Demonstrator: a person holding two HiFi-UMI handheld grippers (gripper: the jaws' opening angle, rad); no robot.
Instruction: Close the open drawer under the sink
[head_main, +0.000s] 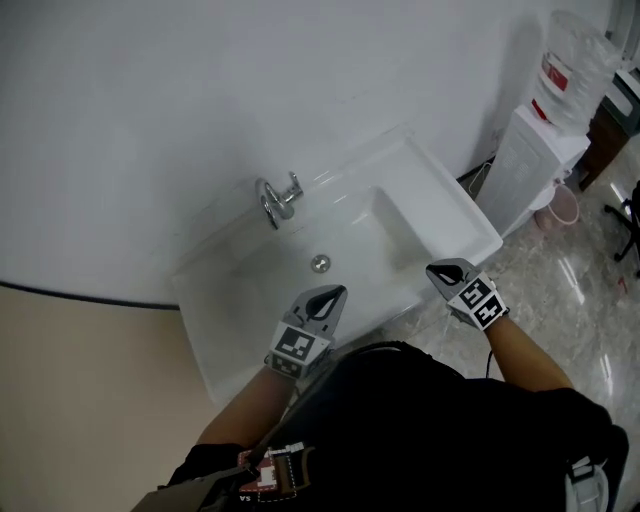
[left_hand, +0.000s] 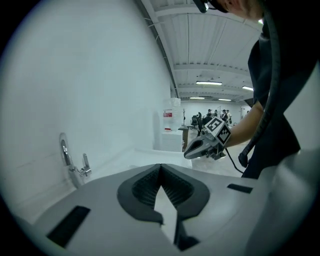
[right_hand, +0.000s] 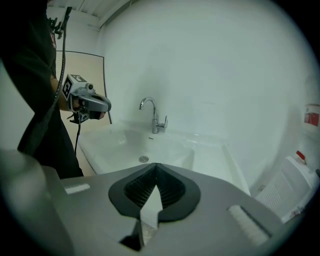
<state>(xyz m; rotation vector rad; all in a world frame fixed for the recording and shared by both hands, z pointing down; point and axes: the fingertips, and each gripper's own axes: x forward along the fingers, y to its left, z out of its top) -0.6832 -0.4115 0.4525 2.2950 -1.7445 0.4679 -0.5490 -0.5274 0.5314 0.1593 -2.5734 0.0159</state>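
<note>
The white sink (head_main: 455, 212) hangs on a white wall, with a chrome faucet (head_main: 278, 198) at its back and a drain (head_main: 320, 263) in the basin. No drawer shows in any view; the space under the sink is hidden by the basin and the person's body. My left gripper (head_main: 334, 293) hovers over the sink's front edge, jaws together and empty. My right gripper (head_main: 446, 269) is held off the sink's front right corner, shut with nothing between its pads. Each gripper view shows the other gripper: the right gripper (left_hand: 199, 148) and the left gripper (right_hand: 96, 103).
A white water dispenser (head_main: 535, 160) with a bottle (head_main: 575, 62) on top stands right of the sink, a pink bin (head_main: 563, 206) beside it. The polished floor (head_main: 560, 300) stretches to the right. A black chair base (head_main: 630, 215) shows at the right edge.
</note>
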